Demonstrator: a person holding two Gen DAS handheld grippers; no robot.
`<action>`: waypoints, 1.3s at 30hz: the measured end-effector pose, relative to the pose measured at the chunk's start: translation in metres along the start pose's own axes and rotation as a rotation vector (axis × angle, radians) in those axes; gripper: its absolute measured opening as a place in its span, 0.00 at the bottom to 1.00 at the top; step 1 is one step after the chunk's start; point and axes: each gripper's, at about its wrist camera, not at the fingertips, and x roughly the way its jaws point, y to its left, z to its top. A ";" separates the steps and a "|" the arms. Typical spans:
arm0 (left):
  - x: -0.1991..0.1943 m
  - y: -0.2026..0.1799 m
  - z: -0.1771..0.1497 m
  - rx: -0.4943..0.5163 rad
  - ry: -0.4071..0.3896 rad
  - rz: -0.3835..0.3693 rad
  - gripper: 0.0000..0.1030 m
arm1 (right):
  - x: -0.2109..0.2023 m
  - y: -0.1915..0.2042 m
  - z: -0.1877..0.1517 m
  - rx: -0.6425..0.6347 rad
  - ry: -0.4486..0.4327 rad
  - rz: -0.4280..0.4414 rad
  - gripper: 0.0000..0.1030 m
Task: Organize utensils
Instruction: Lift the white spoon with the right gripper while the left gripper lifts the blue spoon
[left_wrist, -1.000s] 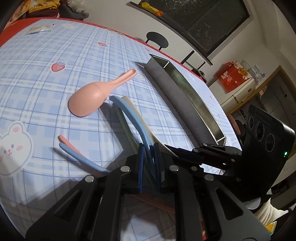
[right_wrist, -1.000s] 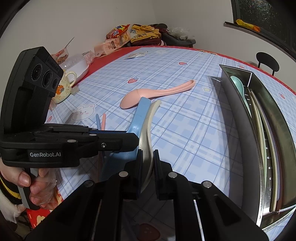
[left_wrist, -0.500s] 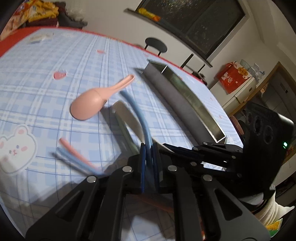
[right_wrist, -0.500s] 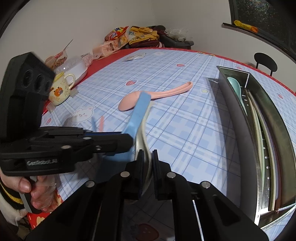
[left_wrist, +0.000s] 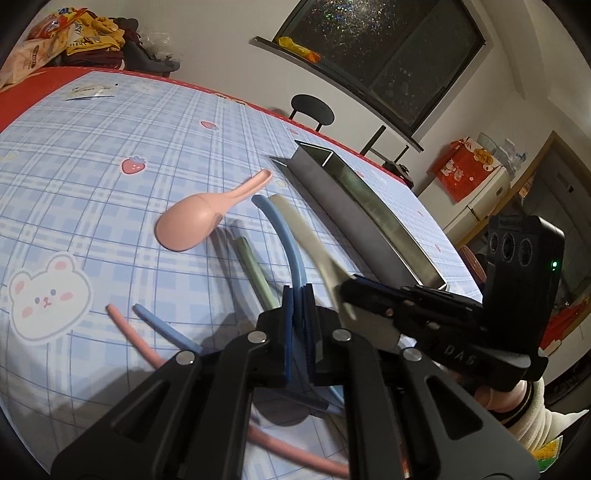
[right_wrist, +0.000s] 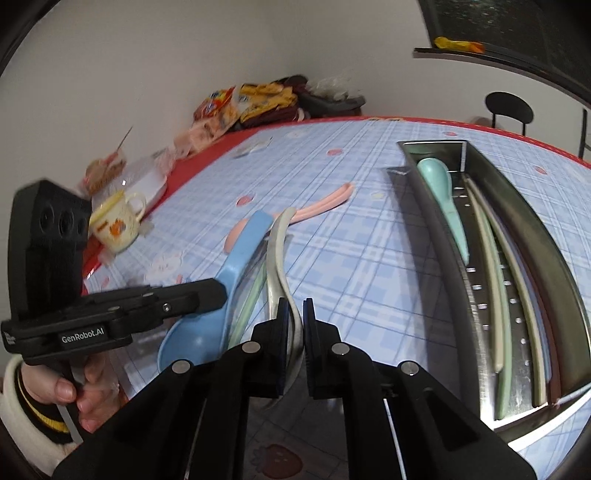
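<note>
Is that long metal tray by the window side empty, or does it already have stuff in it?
Not empty. The metal tray holds a mint green spoon and several long utensils.

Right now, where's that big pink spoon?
The pink spoon lies on the checked tablecloth, left of the steel tray in the left wrist view, just beyond the tips of the blue spoon and cream spoon.

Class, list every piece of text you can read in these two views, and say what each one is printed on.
"GenRobot.AI": white lettering on the black left gripper body.
"DAS": faint raised letters on the black right gripper body; uncertain reading.
Snack packets at the table's far corner: print too blurred.
Red box by the wall: characters too small.
</note>
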 end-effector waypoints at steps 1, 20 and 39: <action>0.000 0.001 0.000 -0.003 -0.003 -0.001 0.09 | -0.001 -0.001 0.000 0.005 -0.007 0.005 0.08; -0.005 0.007 0.002 -0.029 -0.027 -0.004 0.09 | -0.005 -0.001 0.002 0.010 -0.030 0.030 0.08; -0.027 -0.005 0.017 -0.077 -0.110 0.001 0.09 | -0.068 -0.043 0.028 0.061 -0.194 0.063 0.08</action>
